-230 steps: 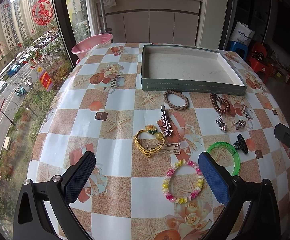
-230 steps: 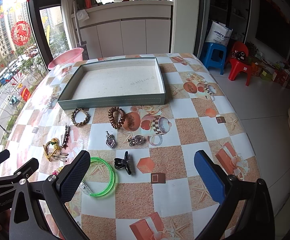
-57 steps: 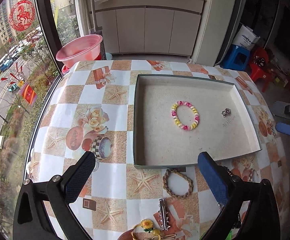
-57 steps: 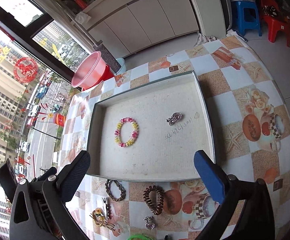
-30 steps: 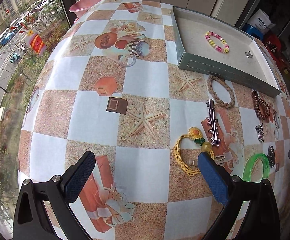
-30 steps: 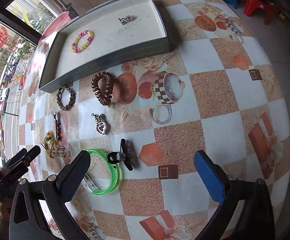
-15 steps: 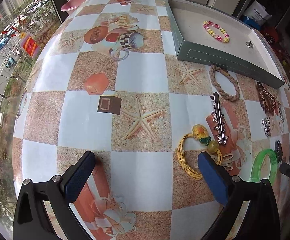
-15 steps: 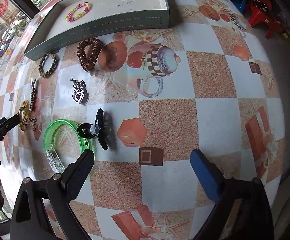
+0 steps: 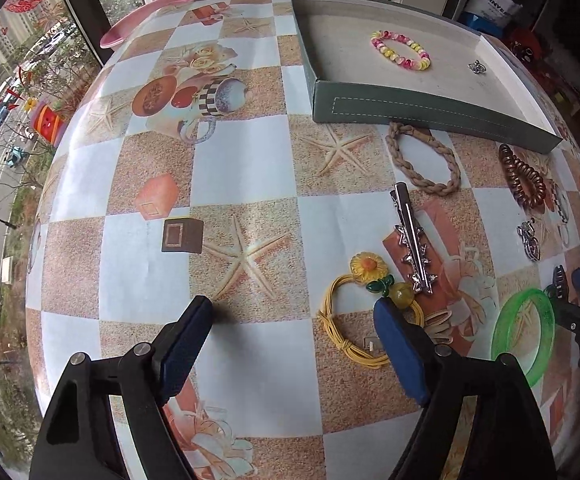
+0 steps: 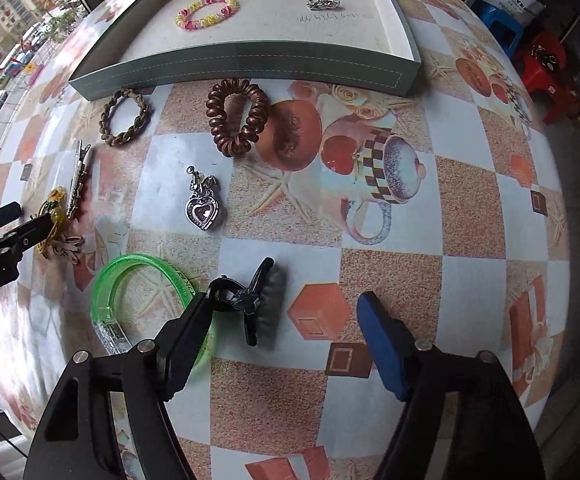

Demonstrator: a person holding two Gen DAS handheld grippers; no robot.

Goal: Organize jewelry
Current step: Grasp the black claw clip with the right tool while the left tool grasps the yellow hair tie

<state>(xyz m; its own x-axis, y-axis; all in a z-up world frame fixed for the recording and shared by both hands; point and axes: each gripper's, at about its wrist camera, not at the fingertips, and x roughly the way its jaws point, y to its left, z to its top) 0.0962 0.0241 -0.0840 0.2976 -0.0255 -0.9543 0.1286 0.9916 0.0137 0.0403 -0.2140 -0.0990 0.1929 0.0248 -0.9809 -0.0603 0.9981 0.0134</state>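
Both grippers' jaws closing, nothing pinched yet. Right gripper (image 10: 286, 322) straddles black claw clip (image 10: 256, 300); left gripper (image 9: 294, 322) needs centring over yellow cord tie (image 9: 354, 320) near tabletop's front edge.

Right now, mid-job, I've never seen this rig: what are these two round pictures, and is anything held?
Each picture comes from a fisheye camera on hand-held tongs, looking along two blue-padded fingers. No robot; a person carries both.

Left view: the left tongs have just been closing, nothing pressed, their right pad beside the yellow cord hair tie with flower charm.

Right view: the right tongs, also just closing, straddle the black claw hair clip without gripping, beside the translucent green bangle.

The grey-green shallow tray holds a pink-and-yellow bead bracelet and a small silver charm. Nothing is held.
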